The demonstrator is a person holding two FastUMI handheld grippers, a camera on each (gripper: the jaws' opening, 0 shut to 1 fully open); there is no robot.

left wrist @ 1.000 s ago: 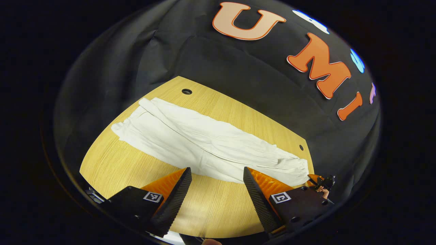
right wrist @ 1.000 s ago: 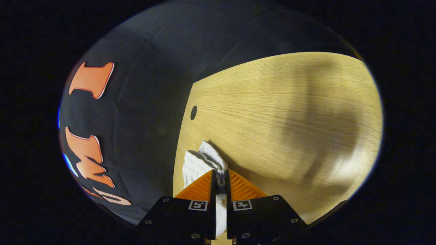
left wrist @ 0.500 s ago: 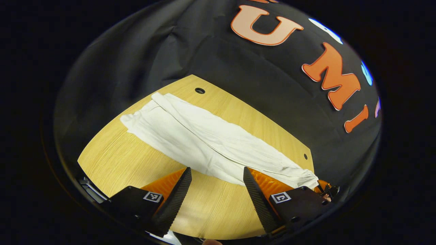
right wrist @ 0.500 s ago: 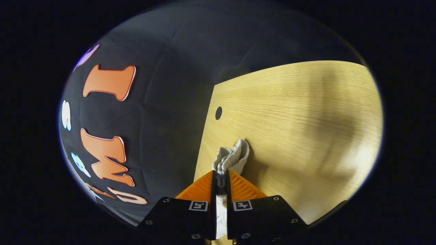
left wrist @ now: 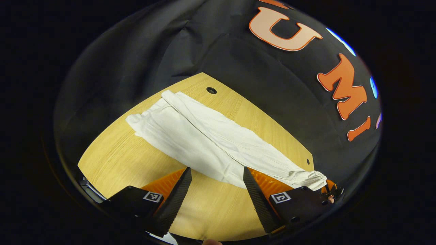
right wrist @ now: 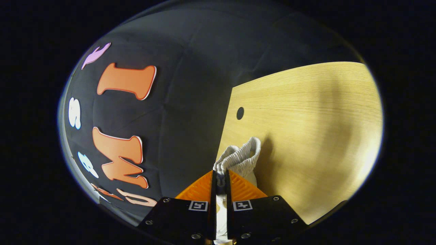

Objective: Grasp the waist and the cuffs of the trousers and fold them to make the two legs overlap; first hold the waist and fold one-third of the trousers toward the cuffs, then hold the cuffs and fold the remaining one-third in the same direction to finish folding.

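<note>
White trousers (left wrist: 204,139) lie stretched out flat on the wooden table (left wrist: 119,160). Their two cuffs point to the far left and the gathered elastic waist (left wrist: 315,178) to the right. My left gripper (left wrist: 216,170) hovers open above the table's near side, just short of the trousers' middle, with nothing between its fingers. My right gripper (right wrist: 220,173) is shut on the elastic waist (right wrist: 242,156), which bunches up above its fingertips near the table's edge. In the left gripper view the right gripper (left wrist: 330,194) sits small at the waist end.
The table has a round hole (left wrist: 211,90) near the cuffs and a smaller hole (left wrist: 308,161) near the waist. Another hole (right wrist: 240,113) lies just beyond the waist in the right gripper view. The black cloth wall rises behind the table's far edge.
The right gripper has drawn the waist up and along, so the trousers lie straighter and tauter. The left gripper has stayed open while its view shifted slightly.
</note>
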